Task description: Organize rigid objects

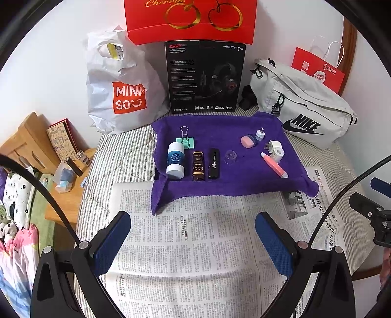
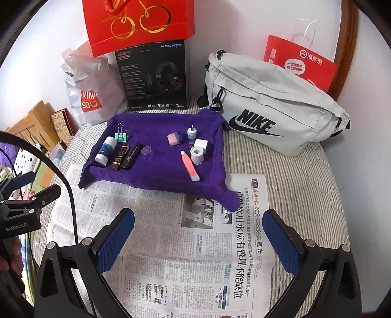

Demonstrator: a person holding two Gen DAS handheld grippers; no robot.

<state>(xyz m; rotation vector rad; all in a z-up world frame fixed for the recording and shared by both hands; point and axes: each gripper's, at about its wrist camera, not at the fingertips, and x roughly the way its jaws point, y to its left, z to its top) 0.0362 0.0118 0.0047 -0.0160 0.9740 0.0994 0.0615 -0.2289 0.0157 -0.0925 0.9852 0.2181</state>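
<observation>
A purple towel (image 1: 220,181) (image 2: 158,176) lies on the bed with small rigid objects on it. On its left stand in a row a white-and-blue bottle (image 1: 175,160) (image 2: 105,150), a brown box (image 1: 198,165) (image 2: 119,156) and a black case (image 1: 213,163) (image 2: 132,155), with a green binder clip (image 1: 185,140) (image 2: 121,135) behind. A clear cap (image 1: 230,156) (image 2: 147,152) sits mid-towel. On the right lie a pink eraser (image 1: 248,141) (image 2: 174,138), a white plug (image 1: 272,146) (image 2: 200,144), a tape roll (image 1: 277,154) (image 2: 197,154) and a pink tube (image 1: 273,165) (image 2: 190,165). My left gripper (image 1: 193,238) and right gripper (image 2: 198,234) are open and empty over the newspaper, short of the towel.
Newspaper (image 1: 195,244) (image 2: 183,256) covers the striped bed in front. Behind the towel stand a Miniso bag (image 1: 122,85), a black headset box (image 1: 205,75) (image 2: 154,75), a red gift bag (image 1: 190,19) and a Nike bag (image 1: 305,110) (image 2: 273,102). A wooden side table (image 1: 61,171) is left.
</observation>
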